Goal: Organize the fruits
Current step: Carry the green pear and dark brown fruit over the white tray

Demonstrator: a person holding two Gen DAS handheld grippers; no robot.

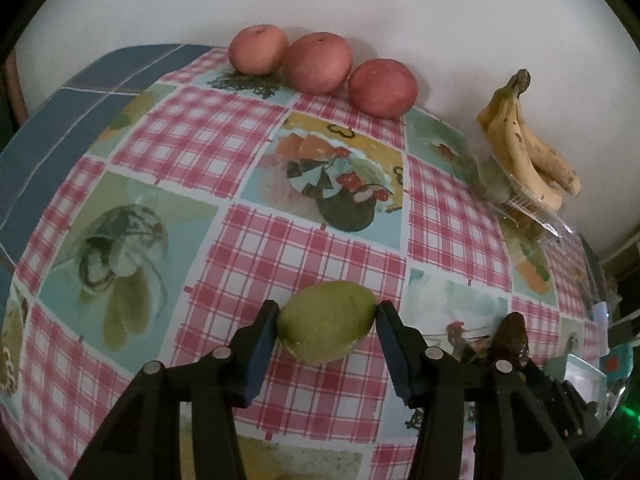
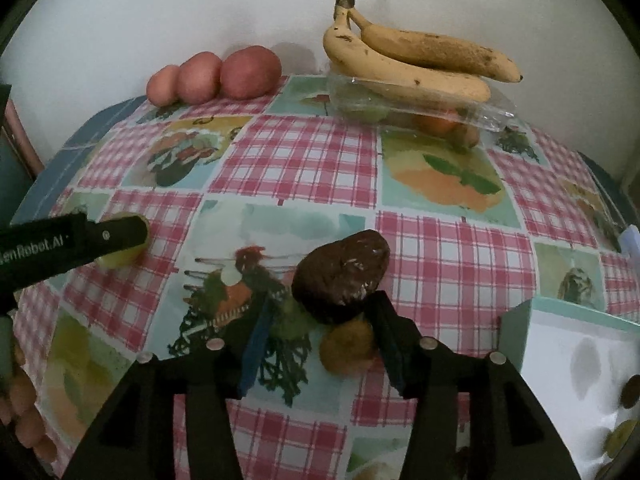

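Note:
My left gripper [image 1: 326, 316] is shut on a green pear-like fruit [image 1: 326, 322] just above the checked tablecloth [image 1: 280, 248]. In the right wrist view the left gripper [image 2: 120, 236] shows at the far left with the green fruit [image 2: 120, 258] under its tip. My right gripper [image 2: 320, 308] holds a dark brown fruit [image 2: 342, 276] between its fingers; a small brown-yellow fruit [image 2: 348, 346] lies beneath it. The dark fruit also shows in the left wrist view [image 1: 512, 336]. Three red apples [image 1: 318, 62] line the back wall.
Bananas [image 2: 408, 64] rest on a clear plastic box [image 2: 400, 104] holding more fruit at the back right. A white and teal tray [image 2: 576, 360] with a few fruits stands at the right front. The blue table edge [image 1: 40, 140] shows on the left.

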